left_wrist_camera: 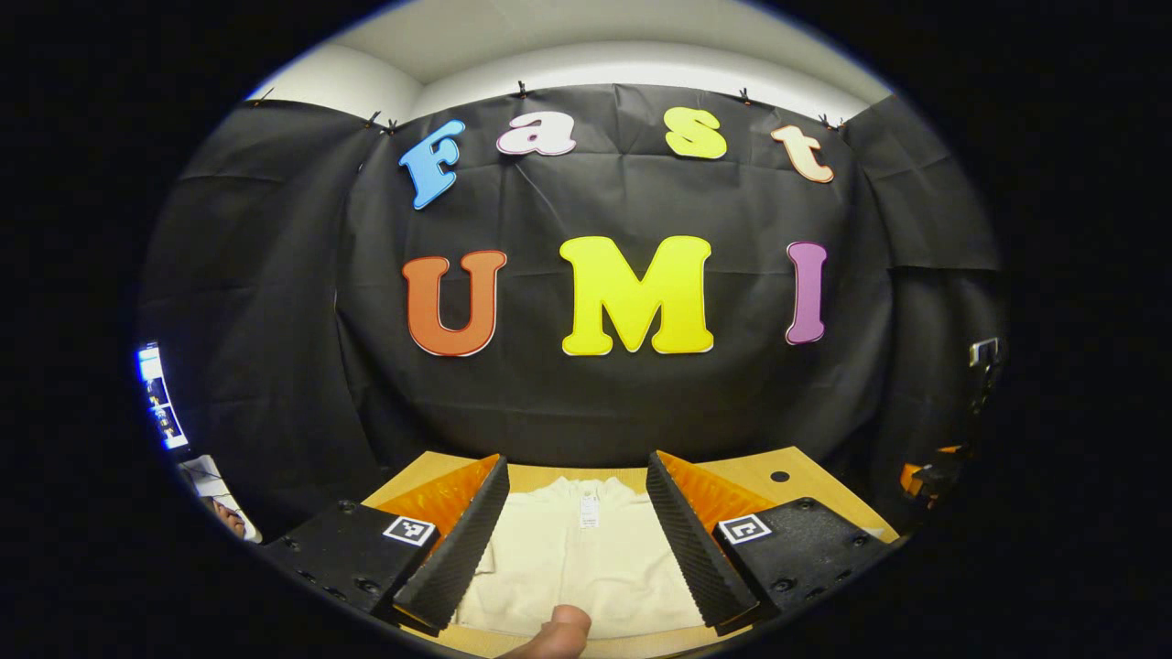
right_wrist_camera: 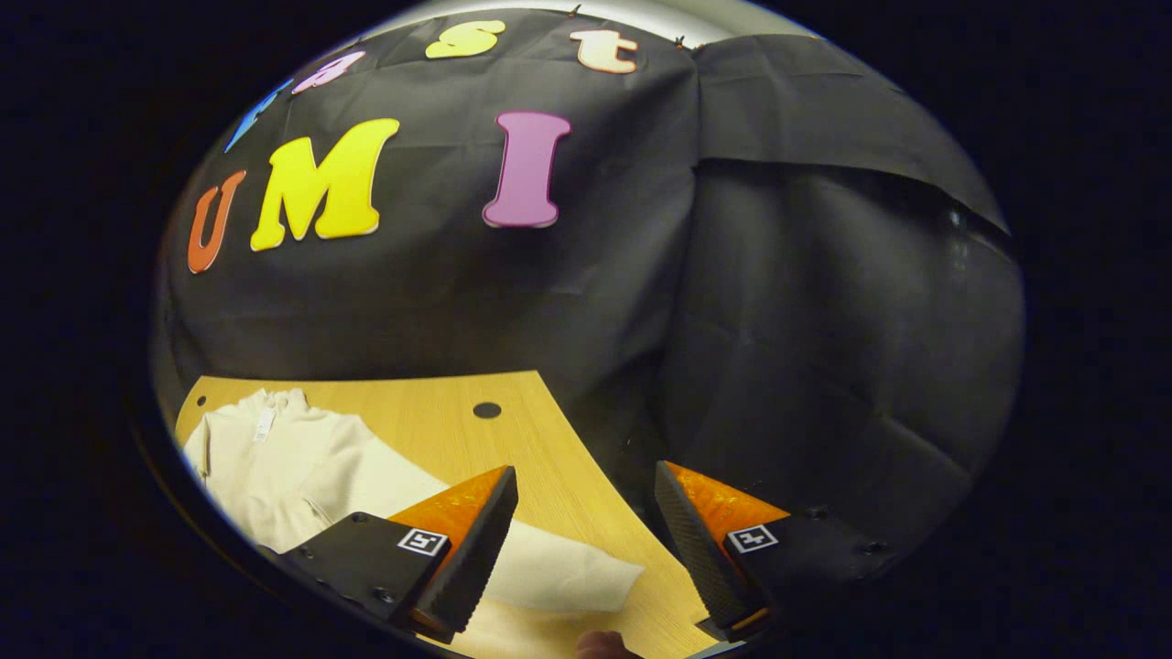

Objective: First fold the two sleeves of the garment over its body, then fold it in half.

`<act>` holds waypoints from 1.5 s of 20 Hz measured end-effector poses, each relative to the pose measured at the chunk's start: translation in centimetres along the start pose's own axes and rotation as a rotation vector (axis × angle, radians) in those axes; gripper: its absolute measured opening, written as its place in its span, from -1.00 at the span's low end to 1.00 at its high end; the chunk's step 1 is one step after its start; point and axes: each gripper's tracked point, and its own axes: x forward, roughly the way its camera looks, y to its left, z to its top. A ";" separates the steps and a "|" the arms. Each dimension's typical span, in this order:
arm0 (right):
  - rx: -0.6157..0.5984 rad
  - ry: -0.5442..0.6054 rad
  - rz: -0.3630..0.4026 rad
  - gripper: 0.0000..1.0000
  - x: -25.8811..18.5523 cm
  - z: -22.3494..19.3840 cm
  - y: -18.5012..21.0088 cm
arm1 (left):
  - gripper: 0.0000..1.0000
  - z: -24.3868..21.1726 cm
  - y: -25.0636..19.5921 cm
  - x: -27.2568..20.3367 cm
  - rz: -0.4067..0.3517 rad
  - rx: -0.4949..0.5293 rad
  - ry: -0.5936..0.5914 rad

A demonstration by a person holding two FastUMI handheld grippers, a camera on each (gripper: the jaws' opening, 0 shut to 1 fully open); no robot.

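A cream garment (left_wrist_camera: 577,558) lies flat on the wooden table (left_wrist_camera: 769,485), collar toward the booth wall. In the left gripper view my left gripper (left_wrist_camera: 579,535) hangs open above the garment's chest, one finger on each side of it, holding nothing. In the right gripper view the same garment (right_wrist_camera: 275,462) lies at the left, and one sleeve (right_wrist_camera: 568,572) stretches out toward the table's right edge. My right gripper (right_wrist_camera: 586,540) is open above that sleeve's cuff end, with nothing between its fingers. A fingertip (left_wrist_camera: 558,633) of the person shows at the bottom of the left gripper view.
The table (right_wrist_camera: 439,403) has a small dark hole (right_wrist_camera: 486,410) near its back right corner, and its right edge runs close to my right gripper. Black cloth walls close the booth behind and to the right. A lit screen (left_wrist_camera: 160,398) stands far left.
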 end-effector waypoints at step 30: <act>0.383 0.877 -0.226 0.87 6.4 -19.4 -3.0 | 0.94 -4.1 3.0 0.8 0.083 -0.008 0.154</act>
